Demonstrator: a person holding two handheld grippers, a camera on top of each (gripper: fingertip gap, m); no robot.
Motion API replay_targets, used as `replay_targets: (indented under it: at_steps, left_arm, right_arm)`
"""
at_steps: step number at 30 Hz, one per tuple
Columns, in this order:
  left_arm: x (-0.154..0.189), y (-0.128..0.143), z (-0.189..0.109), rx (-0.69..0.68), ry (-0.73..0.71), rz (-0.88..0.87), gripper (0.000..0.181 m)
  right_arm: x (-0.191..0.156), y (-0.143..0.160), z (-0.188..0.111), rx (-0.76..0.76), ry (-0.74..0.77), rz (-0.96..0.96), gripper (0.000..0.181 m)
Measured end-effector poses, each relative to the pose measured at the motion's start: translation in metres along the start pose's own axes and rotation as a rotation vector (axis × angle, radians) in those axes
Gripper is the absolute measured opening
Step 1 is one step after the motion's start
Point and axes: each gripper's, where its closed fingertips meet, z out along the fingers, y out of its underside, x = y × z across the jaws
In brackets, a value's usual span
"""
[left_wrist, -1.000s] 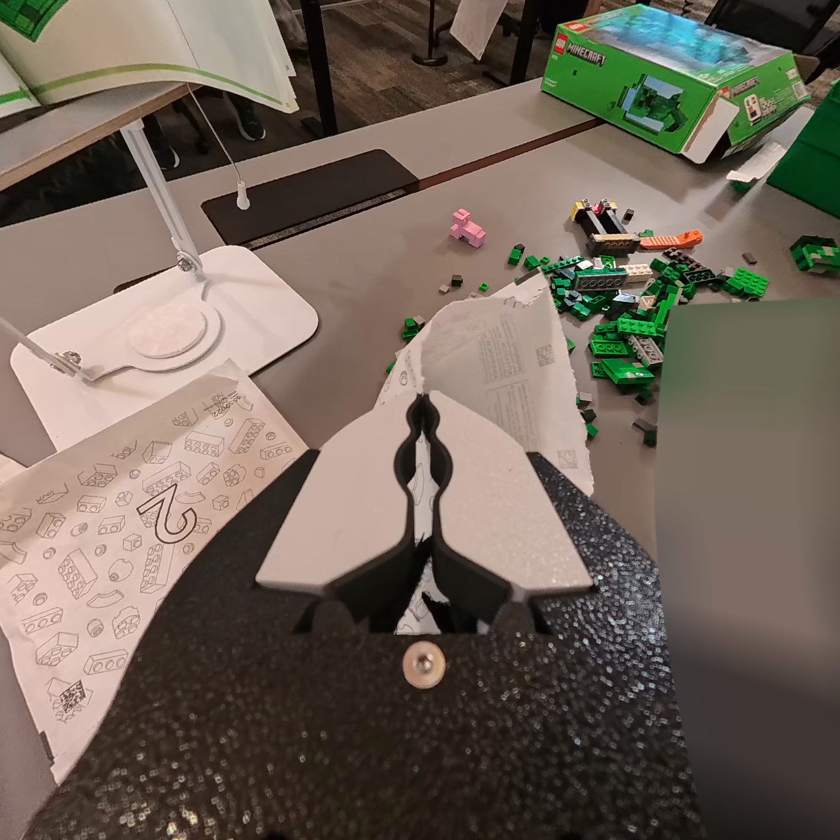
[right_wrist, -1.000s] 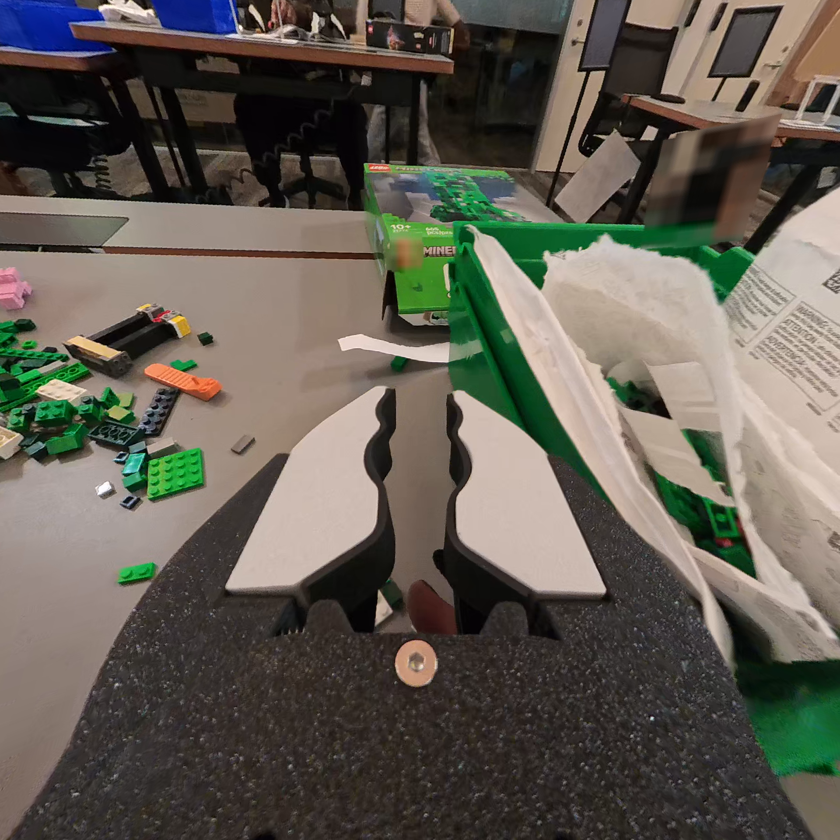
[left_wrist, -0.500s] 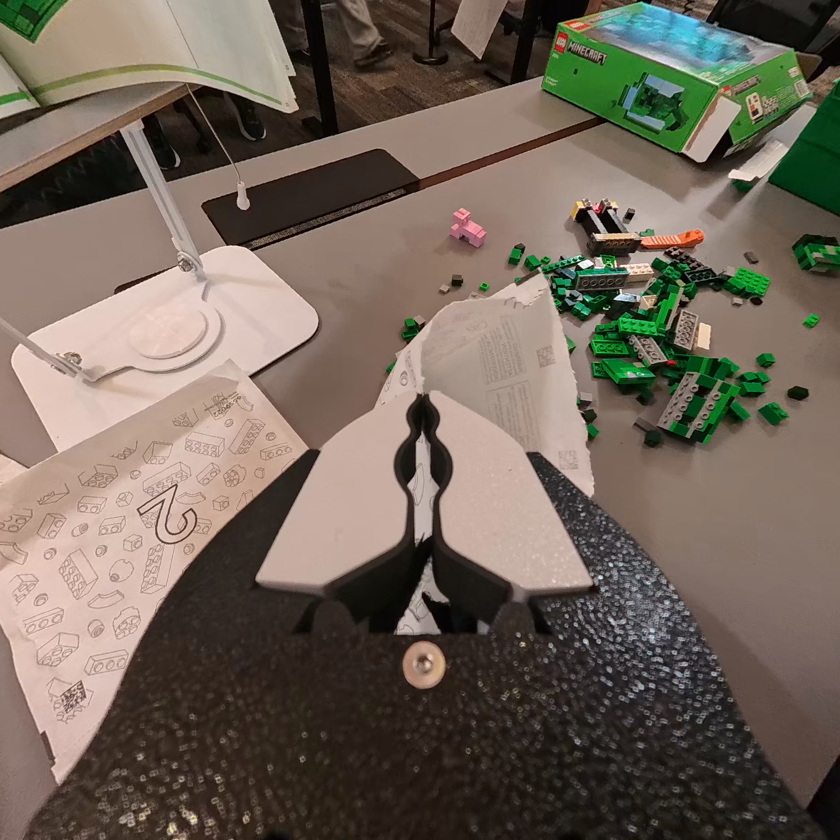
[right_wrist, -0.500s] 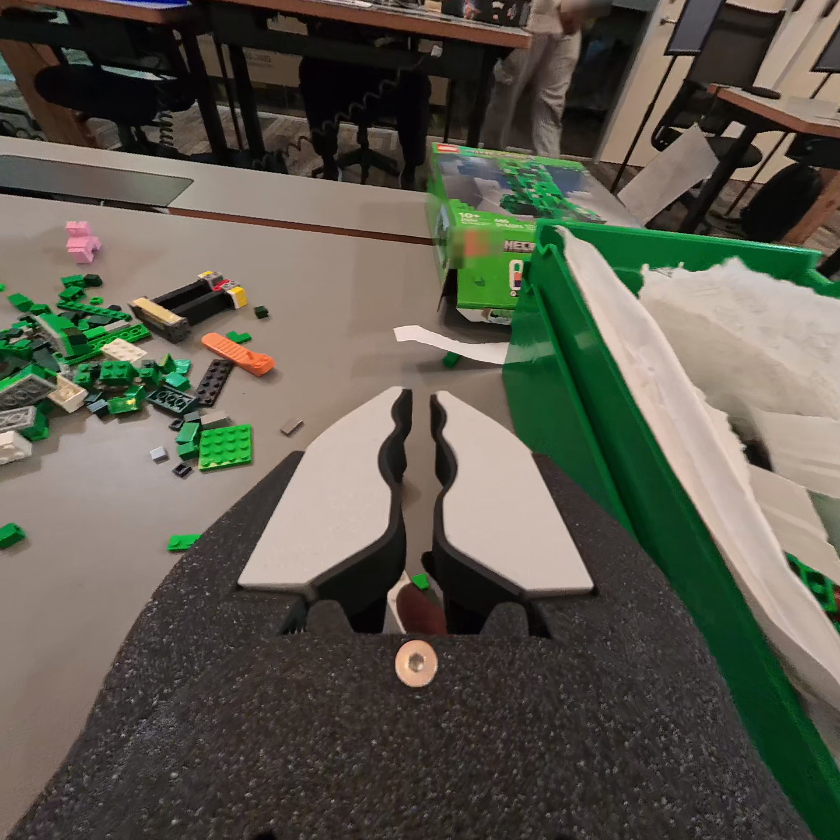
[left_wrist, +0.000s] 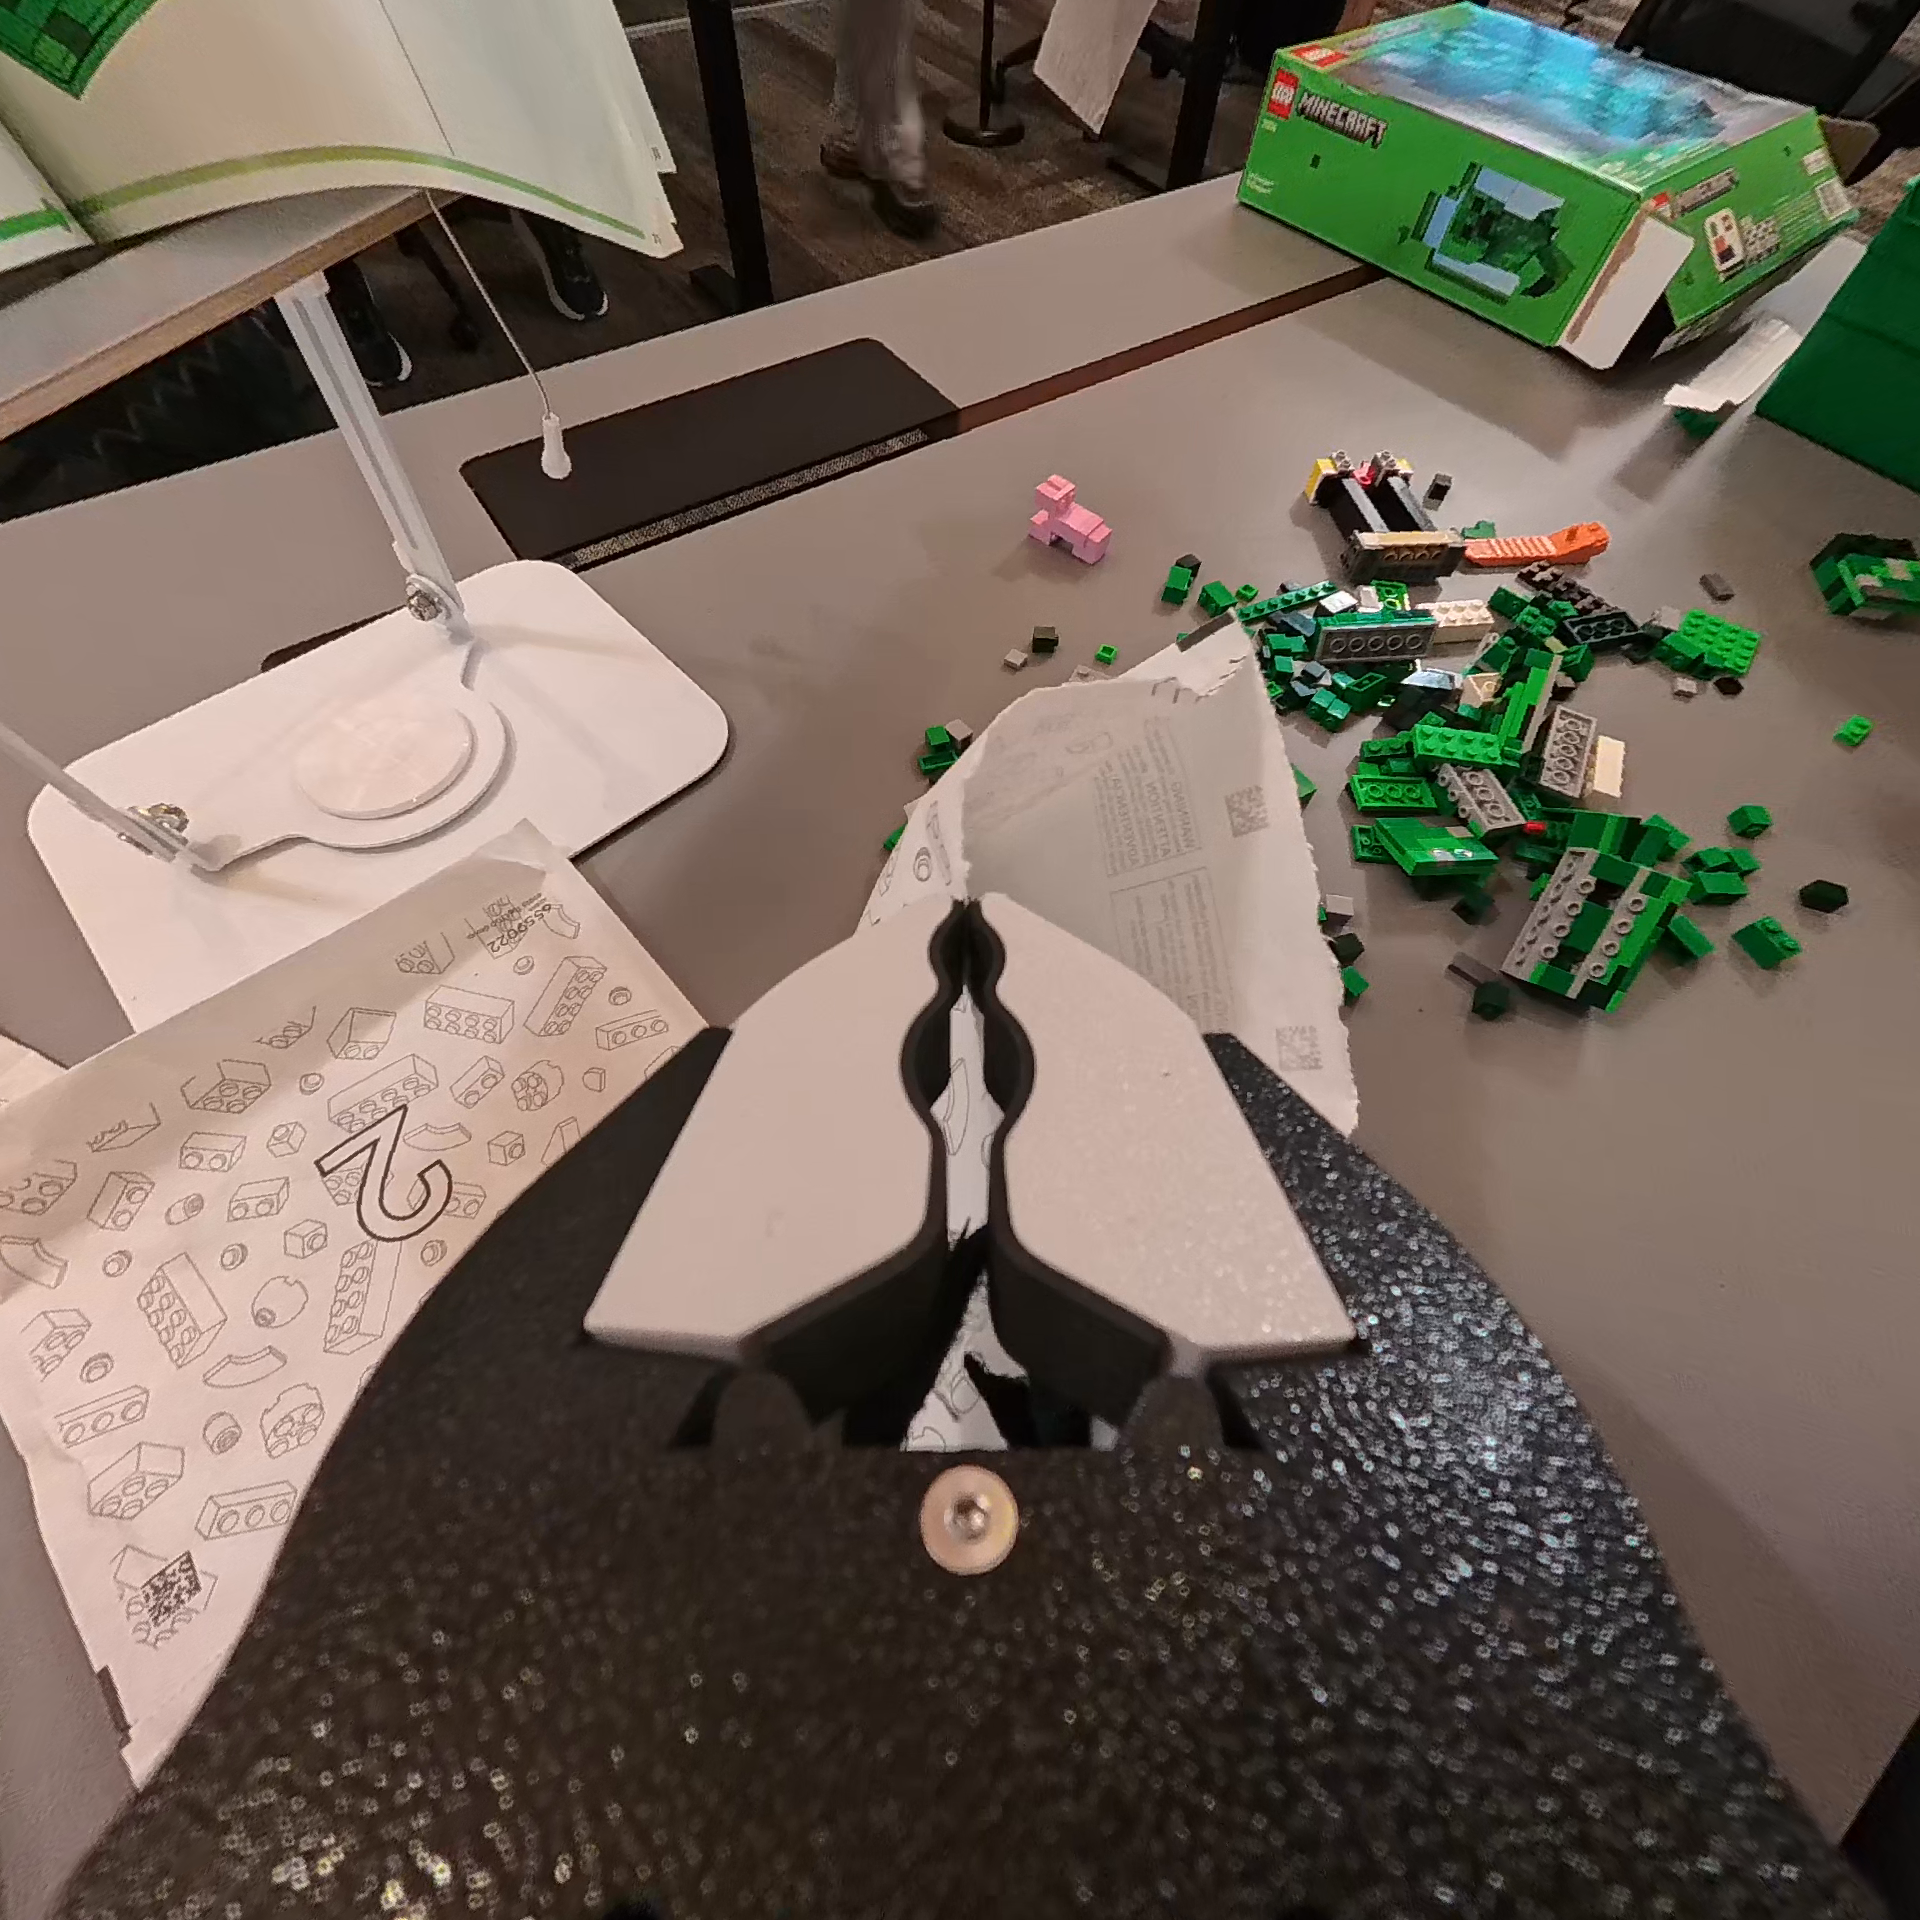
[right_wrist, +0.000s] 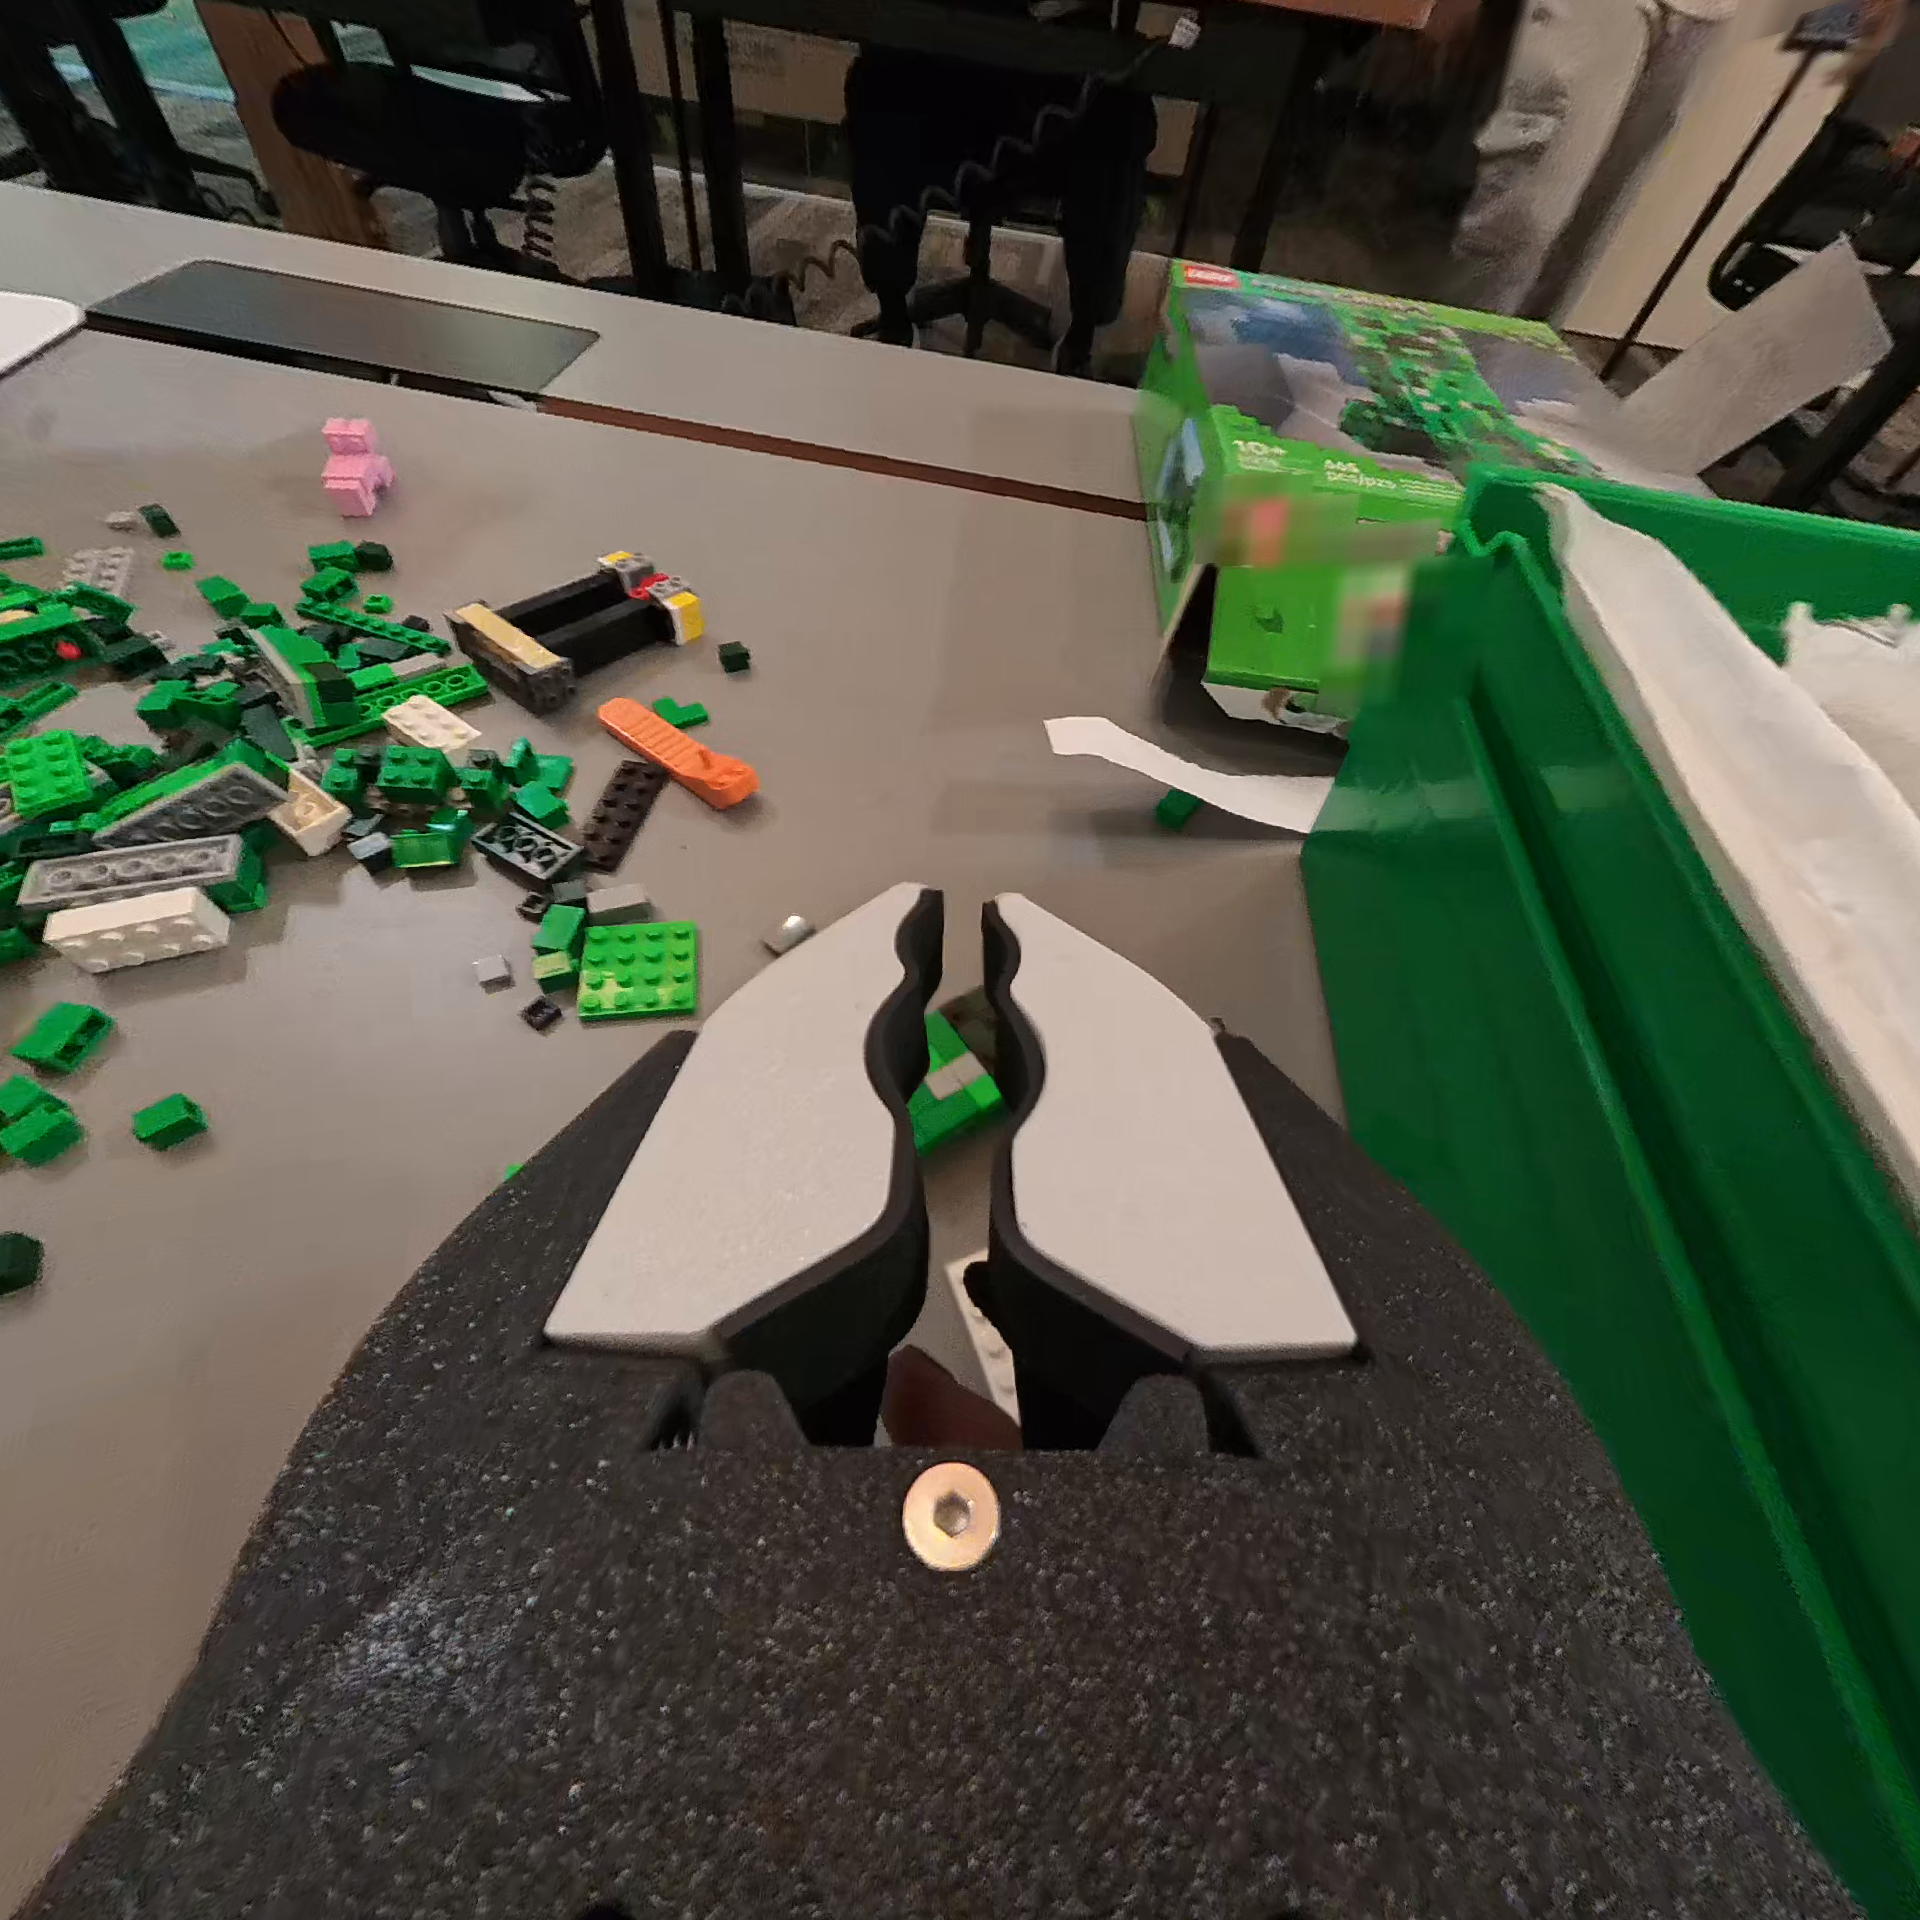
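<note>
Left wrist view, entry one: what does it hold? (Clerk)

Left gripper (left_wrist: 966, 914): jaws clenched on the lower edge of a torn white paper bag (left_wrist: 1132, 831). The bag stands up from the pinch towards 12 o'clock, its ragged mouth open. The bite looks narrow, at the tips only; I judge it firm enough for paper this light. (Checker)

Neighbours? (Clerk)

A flat white paper bag printed with brick outlines (left_wrist: 312, 1143) at 9 o'clock. Beyond it, a white stand base (left_wrist: 416, 727) at 10. A heap of loose green, grey and black bricks (left_wrist: 1507, 790) at 2, just past the torn bag's edge. (Checker)

Right wrist view? (Clerk)

Right gripper (right_wrist: 963, 914): jaws a narrow slit apart, gripping nothing. It hangs over a small green brick piece (right_wrist: 951, 1091) seen through the gap; whether they touch I cannot tell. A green square plate (right_wrist: 636, 971) lies just beside at 10 o'clock, an orange flat prying tool (right_wrist: 675, 748) farther at 11. (Checker)

Edges and room? (Clerk)

The tall wall of a green plastic bin (right_wrist: 1558, 1039) is close at 3 o'clock, with white paper (right_wrist: 1714, 727) heaped inside. A green cardboard box (right_wrist: 1299, 499) is at 1. The grey table (right_wrist: 935, 582) is bare towards 12. (Checker)
</note>
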Motion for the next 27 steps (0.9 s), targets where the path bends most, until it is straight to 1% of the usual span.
replay_targets:
  at_steps: [3, 6, 8, 10, 14, 18, 20, 22, 27]
  left_arm:
    - [0.0, 0.0, 0.0, 0.001, -0.002, 0.0, 0.0]
    - [0.001, -0.001, 0.0, 0.001, -0.003, 0.003, 0.0]
    - [0.002, -0.001, 0.001, 0.0, 0.0, 0.007, 0.0]
    - [0.002, -0.001, 0.001, 0.0, 0.001, 0.009, 0.0]
    - [0.001, -0.001, 0.001, 0.005, 0.002, 0.005, 0.0]
    - [0.0, -0.001, 0.002, 0.01, 0.003, 0.0, 0.0]
    - [0.0, -0.002, 0.003, 0.012, 0.007, -0.001, 0.0]
    - [0.0, -0.001, 0.003, 0.014, 0.011, -0.004, 0.0]
    - [-0.005, 0.0, -0.001, 0.014, 0.001, -0.013, 0.0]
  right_arm:
    - [-0.027, -0.009, 0.006, 0.047, -0.119, -0.004, 0.009]
    - [-0.073, -0.026, 0.02, 0.102, -0.299, -0.016, 0.011]
    - [-0.107, -0.039, 0.036, 0.123, -0.395, -0.046, 0.011]
    - [-0.144, -0.051, 0.054, 0.125, -0.493, -0.11, 0.011]
    - [-0.217, -0.074, 0.088, 0.134, -0.654, -0.304, 0.011]
    - [-0.279, -0.088, 0.112, 0.162, -0.814, -0.459, 0.012]
    - [-0.304, -0.089, 0.121, 0.142, -0.916, -0.514, 0.018]
    - [-0.322, -0.086, 0.132, 0.087, -1.009, -0.568, 0.021]
    - [-0.346, -0.063, 0.167, -0.111, -1.142, -0.77, 0.029]
